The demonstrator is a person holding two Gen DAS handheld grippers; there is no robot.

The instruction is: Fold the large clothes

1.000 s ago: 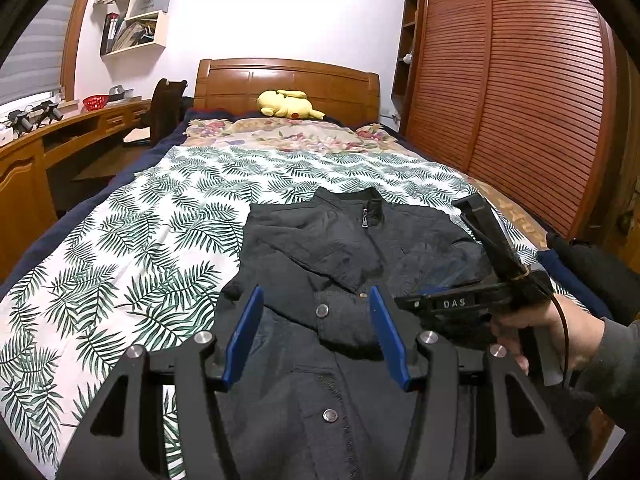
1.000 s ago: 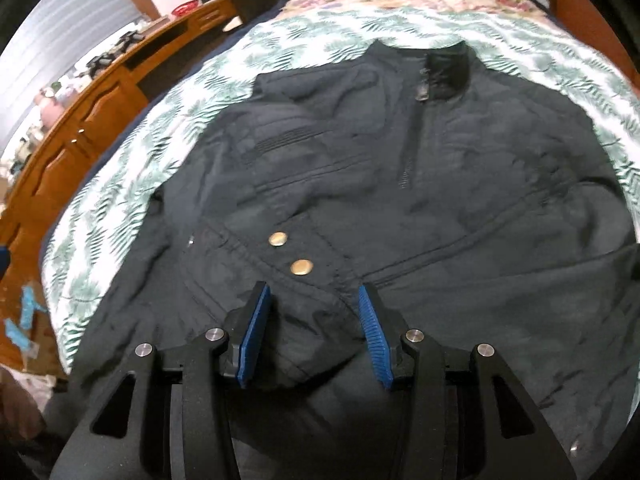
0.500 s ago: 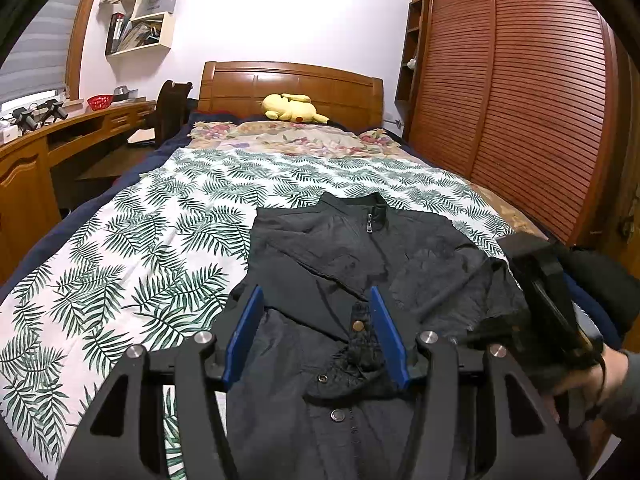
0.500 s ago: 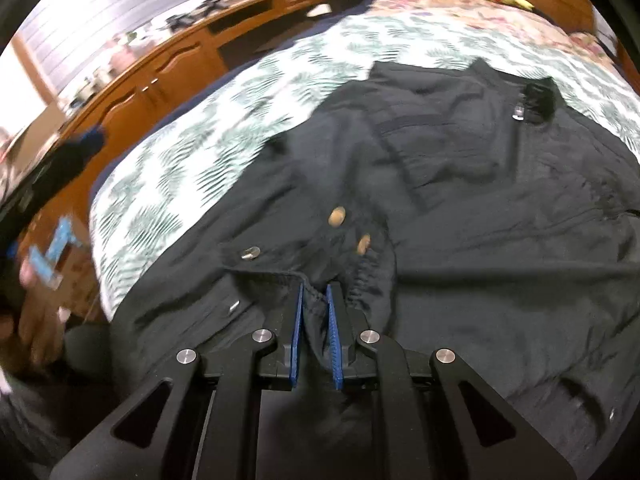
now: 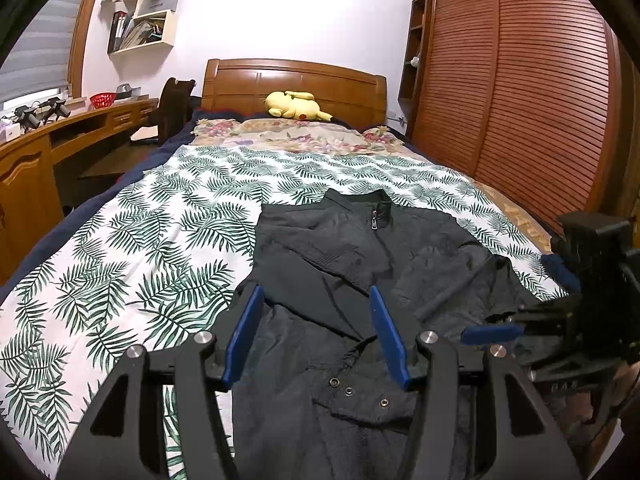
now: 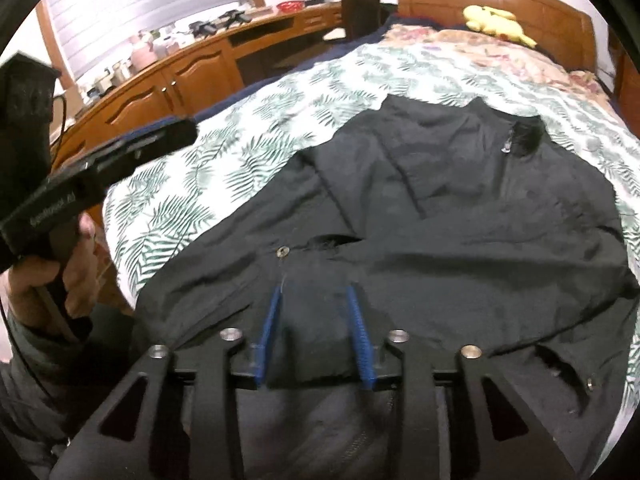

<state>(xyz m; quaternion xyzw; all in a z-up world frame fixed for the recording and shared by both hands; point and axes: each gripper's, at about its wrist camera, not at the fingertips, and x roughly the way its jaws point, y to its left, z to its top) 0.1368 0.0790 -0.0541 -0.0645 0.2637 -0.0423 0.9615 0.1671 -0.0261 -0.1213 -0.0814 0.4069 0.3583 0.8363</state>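
A large black jacket [image 5: 360,264] lies face up on the leaf-print bedspread [image 5: 152,248], collar toward the headboard, zipper closed. Its left sleeve is folded across the front, with snap buttons showing near the hem. My left gripper [image 5: 316,320] is open and empty, hovering above the jacket's lower front. My right gripper [image 6: 314,312] is open just above the dark fabric at the jacket's lower middle [image 6: 440,216]; nothing is held. In the left wrist view the right gripper [image 5: 492,334] shows at the jacket's right edge.
A yellow plush toy [image 5: 296,106] lies at the wooden headboard. A wooden desk [image 5: 48,148] with clutter and a chair [image 5: 174,108] run along the bed's left side. A slatted wardrobe [image 5: 520,92] stands on the right. The left gripper's handle and hand [image 6: 60,208] show in the right wrist view.
My right gripper was shut on the cuff half a second ago and has opened, letting it go onto the jacket. Both grippers have pulled back toward the foot of the bed.
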